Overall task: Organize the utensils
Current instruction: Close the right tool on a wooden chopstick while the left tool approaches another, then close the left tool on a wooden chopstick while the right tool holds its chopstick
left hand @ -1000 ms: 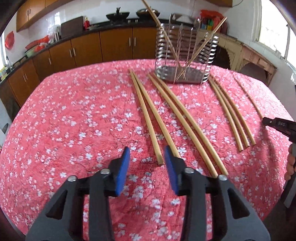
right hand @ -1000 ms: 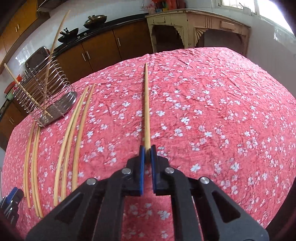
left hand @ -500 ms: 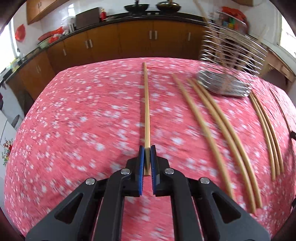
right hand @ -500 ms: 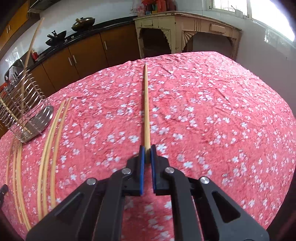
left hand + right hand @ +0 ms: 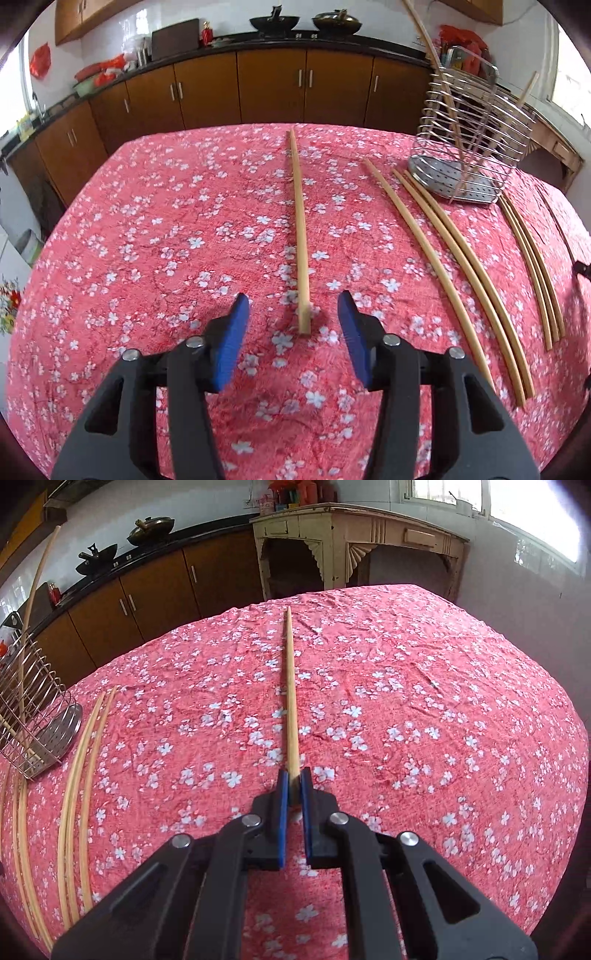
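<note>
The left gripper [image 5: 293,314] hung with its jaws spread wide, one chopstick [image 5: 299,236] lying loose on the floral tablecloth [image 5: 147,240] between the blue pads [image 5: 232,339] and running toward 12 o'clock. Toward 2 o'clock stood the wire utensil holder [image 5: 469,147] with sticks leaning in it, and more chopsticks [image 5: 454,266] lay beside it. The right gripper [image 5: 294,786] was clenched on the near end of another chopstick [image 5: 291,694], which pointed to 12 o'clock over the cloth.
</note>
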